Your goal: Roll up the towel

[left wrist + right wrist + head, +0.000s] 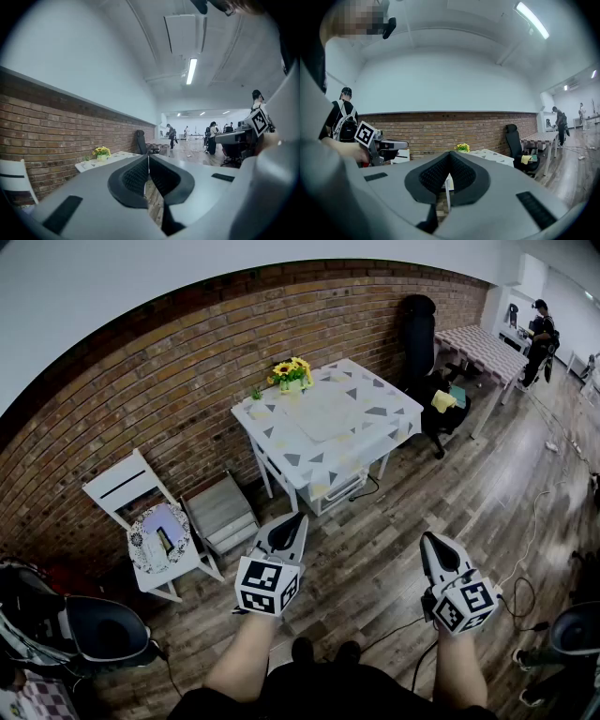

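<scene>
The left gripper [298, 518] and right gripper [427, 537], fingers pressed together on nothing, are held well short of a white worktop [377, 414] at 12 o'clock. A pale flat cloth, likely the towel [323, 412], lies at its centre. It looks soft, light and limp, probably best pinched at its near corners.

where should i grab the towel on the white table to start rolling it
Likely the towel by the two corners of its nearest edge, coming in low from the near side of the table: it lies flat and spread, so only an edge offers a lip.
</scene>
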